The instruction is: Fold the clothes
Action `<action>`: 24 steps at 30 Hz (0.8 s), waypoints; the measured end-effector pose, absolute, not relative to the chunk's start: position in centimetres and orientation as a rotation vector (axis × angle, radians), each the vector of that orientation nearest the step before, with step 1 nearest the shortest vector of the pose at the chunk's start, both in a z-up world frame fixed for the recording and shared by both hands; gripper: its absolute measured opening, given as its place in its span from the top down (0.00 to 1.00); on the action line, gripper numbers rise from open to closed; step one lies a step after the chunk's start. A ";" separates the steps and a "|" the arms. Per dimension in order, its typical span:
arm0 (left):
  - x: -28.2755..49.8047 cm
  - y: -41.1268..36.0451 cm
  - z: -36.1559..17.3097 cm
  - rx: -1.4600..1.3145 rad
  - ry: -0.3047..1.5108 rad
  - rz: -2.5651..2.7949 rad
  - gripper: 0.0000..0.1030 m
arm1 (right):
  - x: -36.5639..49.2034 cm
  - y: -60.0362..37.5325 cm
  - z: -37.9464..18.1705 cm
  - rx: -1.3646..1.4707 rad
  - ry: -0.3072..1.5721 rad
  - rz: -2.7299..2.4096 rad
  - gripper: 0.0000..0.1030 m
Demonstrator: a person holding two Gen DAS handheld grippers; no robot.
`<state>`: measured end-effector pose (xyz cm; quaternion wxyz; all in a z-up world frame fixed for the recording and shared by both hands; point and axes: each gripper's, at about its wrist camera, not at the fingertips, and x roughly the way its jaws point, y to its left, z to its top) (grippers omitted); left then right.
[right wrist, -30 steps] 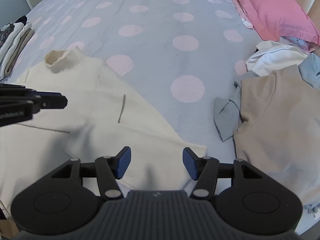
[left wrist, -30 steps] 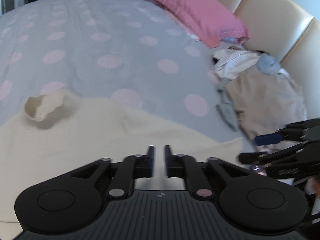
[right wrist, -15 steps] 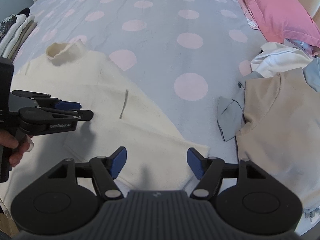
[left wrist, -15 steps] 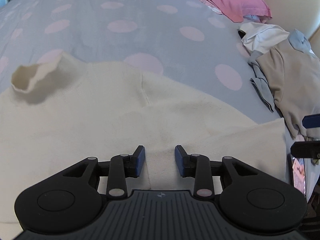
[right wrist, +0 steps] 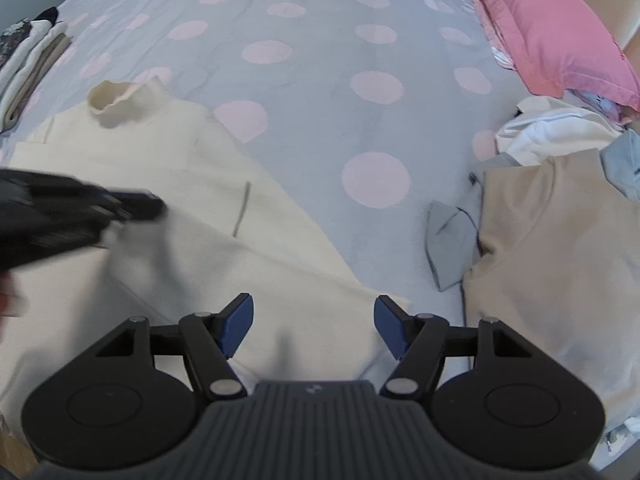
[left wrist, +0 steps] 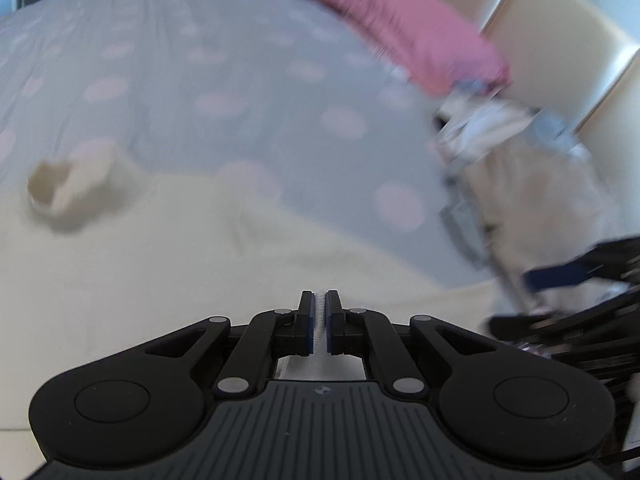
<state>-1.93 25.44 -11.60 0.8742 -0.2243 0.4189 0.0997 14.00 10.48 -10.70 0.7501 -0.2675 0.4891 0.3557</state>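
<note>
Pink pillow point(left wrist: 404, 32) motion-blurred, left view

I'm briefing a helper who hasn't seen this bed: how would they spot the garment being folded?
On the grey bedspread with pink dots, look to the near left side, opposite the pink pillow. The cream sweater lies spread flat there, the left gripper pinching its fabric. Unlike the tan top heaped to the right, it has a stand-up roll neck.

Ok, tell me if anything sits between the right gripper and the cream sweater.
Nothing visible does. The right gripper hangs open just above the cream sweater, with only cloth between its fingers. The left gripper works off to the side, and the beige top lies apart.
</note>
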 end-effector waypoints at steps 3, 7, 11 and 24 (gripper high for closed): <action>-2.5 25.5 -7.6 -0.471 0.796 0.187 0.97 | 14.5 10.2 -10.7 -0.585 1.065 0.746 0.33; -2.9 25.7 -2.8 -0.484 0.715 0.156 0.97 | 14.8 10.0 -10.5 -0.589 1.045 0.717 0.32; -3.0 26.3 1.2 -0.508 0.657 0.144 0.97 | 14.6 10.1 -10.1 -0.581 1.029 0.714 0.32; -6.1 32.8 8.6 -0.526 0.489 0.293 0.97 | 13.5 11.5 -9.8 -0.579 1.006 0.784 0.32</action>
